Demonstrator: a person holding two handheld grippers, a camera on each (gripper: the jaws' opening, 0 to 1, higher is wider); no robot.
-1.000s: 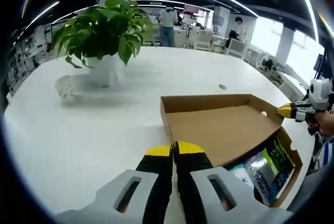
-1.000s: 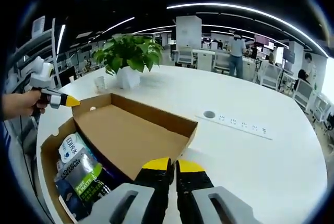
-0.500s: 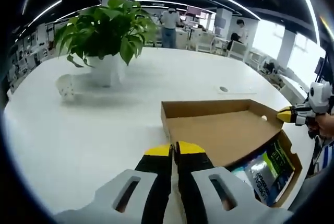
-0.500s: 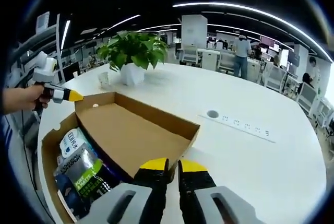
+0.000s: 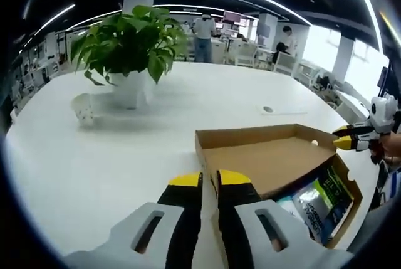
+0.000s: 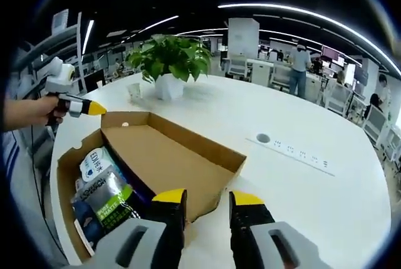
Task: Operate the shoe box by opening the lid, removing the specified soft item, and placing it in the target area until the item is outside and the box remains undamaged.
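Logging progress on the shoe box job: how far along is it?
Done: the lid is raised off the shoe box. In hand: nothing; the right claw is open, the left claw slightly parted. Left: the soft packet lies inside the box, not yet lifted out.

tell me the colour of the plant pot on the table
White; the round white plant pot shows best in the left gripper view.

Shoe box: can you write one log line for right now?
shoe box: lid open | soft packet: inside | left hand-held gripper: slightly open | right hand-held gripper: open, empty
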